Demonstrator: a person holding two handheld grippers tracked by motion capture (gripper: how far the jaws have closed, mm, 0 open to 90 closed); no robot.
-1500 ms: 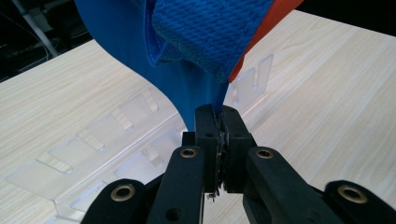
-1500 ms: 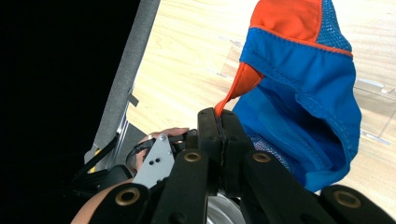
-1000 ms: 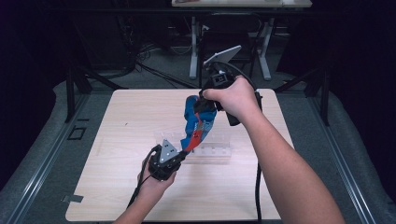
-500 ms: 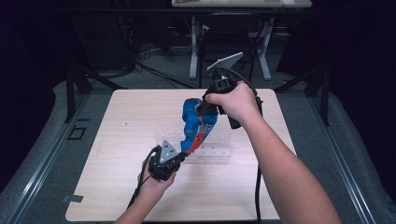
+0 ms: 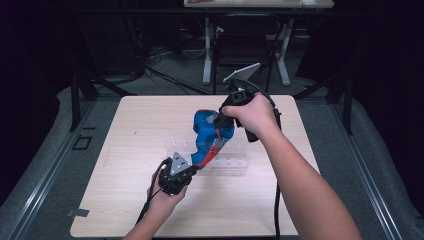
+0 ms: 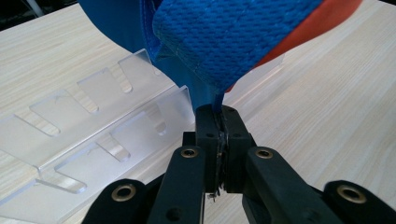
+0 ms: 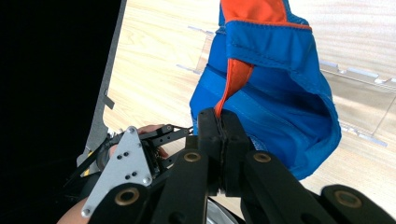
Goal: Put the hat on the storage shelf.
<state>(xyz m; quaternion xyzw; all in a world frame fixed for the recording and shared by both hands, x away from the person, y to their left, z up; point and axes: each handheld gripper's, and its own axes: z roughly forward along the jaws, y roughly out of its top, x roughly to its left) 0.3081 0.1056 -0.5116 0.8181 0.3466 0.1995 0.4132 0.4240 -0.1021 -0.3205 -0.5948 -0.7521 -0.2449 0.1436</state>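
Since a second ago the right gripper has lifted its end of the blue and orange garment, possibly swim shorts, higher above the tabletop's middle. Both grippers clench the cloth; the left gripper grasps it nearer the near edge. A clear slotted acrylic rack lies beneath. Dark room, table legs behind.

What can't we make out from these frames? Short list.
- High view: the clear acrylic rack is partly covered by the blue and orange garment.
- High view: the right gripper jaws sit behind the right hand.
- Left gripper view: the garment's top is cut off by the frame edge.
- Right gripper view: the left gripper jaws are too dark and small to read.
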